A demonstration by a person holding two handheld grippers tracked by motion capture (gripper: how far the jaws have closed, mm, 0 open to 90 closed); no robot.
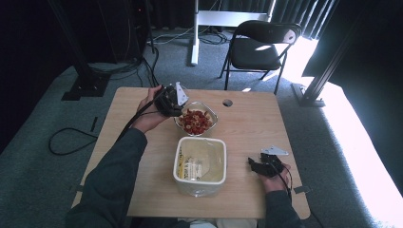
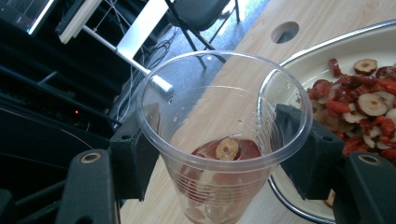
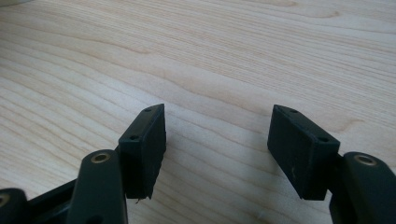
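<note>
The left tongs (image 2: pixel 219 154) grip a clear plastic cup (image 2: pixel 224 140) beside the bowl (image 2: pixel 299 56) of dried fruit. It seems thin and easily crushed, so hold gently at mid-wall. The right tongs (image 3: pixel 217 149) rest open on the bench (image 3: pixel 210 56).

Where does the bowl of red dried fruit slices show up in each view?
High view: the bowl sits at table centre, far side, just right of the left gripper.
Left gripper view: right edge, behind the clear cup clamped between the jaws; bowl rim.
Right gripper view: not in it.
Shared landmark: the round hole in the tabletop.
</note>
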